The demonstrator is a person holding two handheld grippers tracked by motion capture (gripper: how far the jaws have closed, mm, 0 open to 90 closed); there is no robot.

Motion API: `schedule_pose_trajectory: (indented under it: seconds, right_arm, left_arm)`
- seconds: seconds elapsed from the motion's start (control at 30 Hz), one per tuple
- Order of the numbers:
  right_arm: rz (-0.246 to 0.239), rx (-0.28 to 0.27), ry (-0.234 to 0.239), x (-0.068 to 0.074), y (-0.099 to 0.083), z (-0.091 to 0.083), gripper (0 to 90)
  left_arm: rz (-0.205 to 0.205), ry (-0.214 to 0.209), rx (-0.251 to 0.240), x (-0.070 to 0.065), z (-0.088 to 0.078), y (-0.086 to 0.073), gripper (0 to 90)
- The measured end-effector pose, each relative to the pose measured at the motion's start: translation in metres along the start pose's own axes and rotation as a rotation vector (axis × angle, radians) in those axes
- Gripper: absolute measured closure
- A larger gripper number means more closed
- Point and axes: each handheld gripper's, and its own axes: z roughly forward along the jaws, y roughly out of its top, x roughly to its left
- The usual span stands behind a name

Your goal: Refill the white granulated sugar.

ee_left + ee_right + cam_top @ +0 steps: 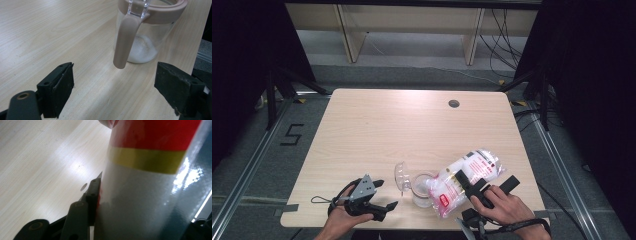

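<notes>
A clear glass jar (422, 196) stands near the table's front edge, its hinged lid (400, 177) swung open to the left. In the left gripper view the jar (147, 37) has a beige rim and clasp, and a little white powder lies at its bottom. A plastic bag of white grains (468, 171) with a red label lies tilted, its lower end over the jar's mouth. My right gripper (484, 181) is shut on the bag's middle; one of its fingers (93, 192) presses the bag (150, 195). My left gripper (386, 195) rests open, left of the jar and apart from it.
The wooden table (377, 130) stretches bare behind the jar, with a round cable hole (454, 103) at the back right. Light wooden shelving (412, 30) stands on the floor beyond the table. Dark curtains hang at both sides.
</notes>
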Motion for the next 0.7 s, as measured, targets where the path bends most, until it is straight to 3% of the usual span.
schedule_pose_trajectory:
  seconds: [0.03, 0.1, 0.23, 0.47, 0.53, 0.6, 0.7]
  right_arm:
    - [-0.001, 0.001, -0.001, -0.0002, 0.0000, -0.0001, 62.8]
    - [-0.002, 0.006, 0.002, -0.0007, 0.0004, -0.0008, 62.9]
    - [-0.002, 0.002, 0.002, -0.0011, 0.0006, -0.0010, 63.1]
    - [-0.002, 0.005, 0.006, -0.0005, 0.0003, -0.0008, 63.4]
    - [-0.004, 0.004, 0.009, -0.0004, 0.0002, -0.0008, 63.4]
    - [-0.003, 0.002, 0.008, -0.0002, 0.0003, -0.0005, 63.6]
    - [-0.013, 0.000, 0.011, -0.0007, 0.0005, -0.0001, 63.7]
  left_arm:
    - [0.030, 0.002, 0.008, 0.0018, -0.0007, 0.0003, 15.5]
    - [0.000, 0.009, 0.006, 0.0009, -0.0004, -0.0007, 15.5]
    - [-0.013, -0.002, -0.001, 0.0003, -0.0005, -0.0009, 15.5]
    - [-0.008, 0.006, -0.001, 0.0004, -0.0006, -0.0010, 15.5]
    - [0.026, 0.010, 0.023, 0.0036, -0.0018, 0.0007, 15.5]
    - [0.000, 0.009, 0.007, 0.0010, -0.0004, -0.0008, 15.5]
    - [0.001, 0.005, 0.008, 0.0018, -0.0012, -0.0003, 15.5]
